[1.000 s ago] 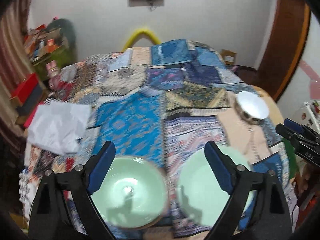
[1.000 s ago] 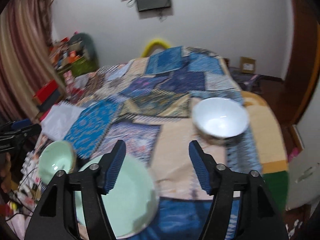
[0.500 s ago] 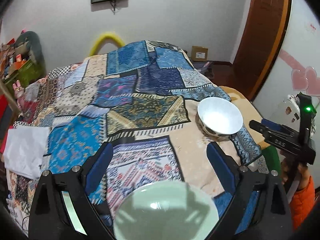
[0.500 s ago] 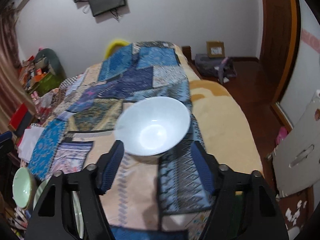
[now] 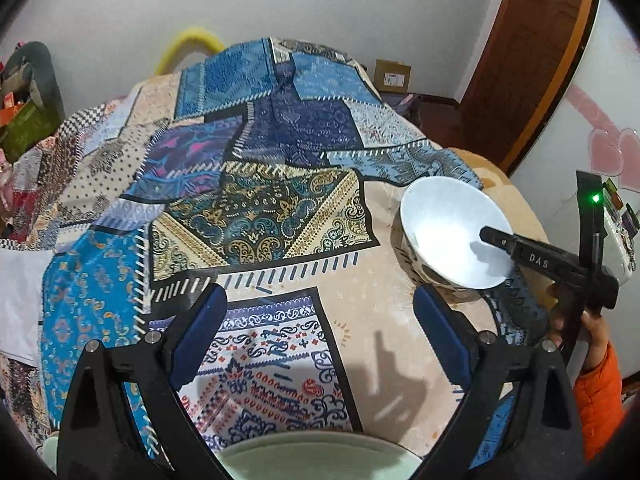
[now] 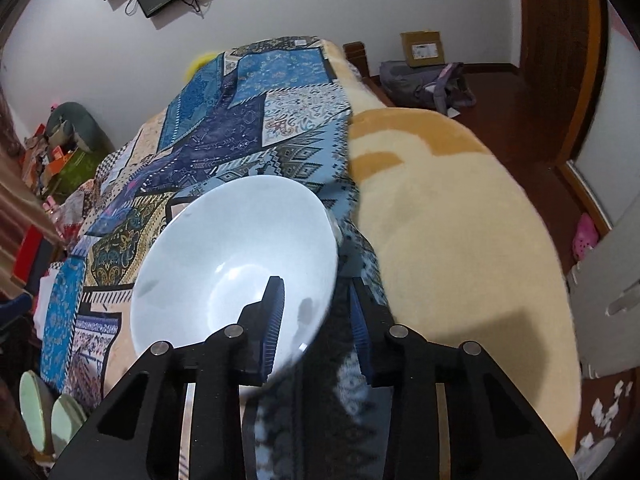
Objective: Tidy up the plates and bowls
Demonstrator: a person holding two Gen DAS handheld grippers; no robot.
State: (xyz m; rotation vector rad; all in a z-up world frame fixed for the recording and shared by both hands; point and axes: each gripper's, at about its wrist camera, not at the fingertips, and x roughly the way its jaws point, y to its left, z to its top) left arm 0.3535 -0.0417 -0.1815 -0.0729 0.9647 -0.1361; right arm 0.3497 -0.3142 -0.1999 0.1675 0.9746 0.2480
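A white bowl (image 6: 236, 256) with a patterned outside sits on the patchwork bedspread (image 5: 248, 208) at the bed's right side; it also shows in the left wrist view (image 5: 448, 232). My right gripper (image 6: 316, 320) straddles its near rim, one finger inside and one outside, jaws narrowed around the wall. My left gripper (image 5: 320, 336) is open and empty above the bedspread, just beyond a pale green plate (image 5: 320, 456) at the near edge. Two pale green dishes (image 6: 52, 420) show at the lower left of the right wrist view.
A yellow fleece blanket (image 6: 452, 232) covers the bed's right edge. White cloth (image 5: 20, 304) lies at the left. A wooden door (image 5: 532, 56), a cardboard box (image 6: 422, 48) and a bag (image 6: 424, 84) lie on the floor beyond.
Both grippers moved forward and right. My right gripper reached the white bowl and narrowed its jaws over the rim. The green dishes slid out of the left wrist view's centre.
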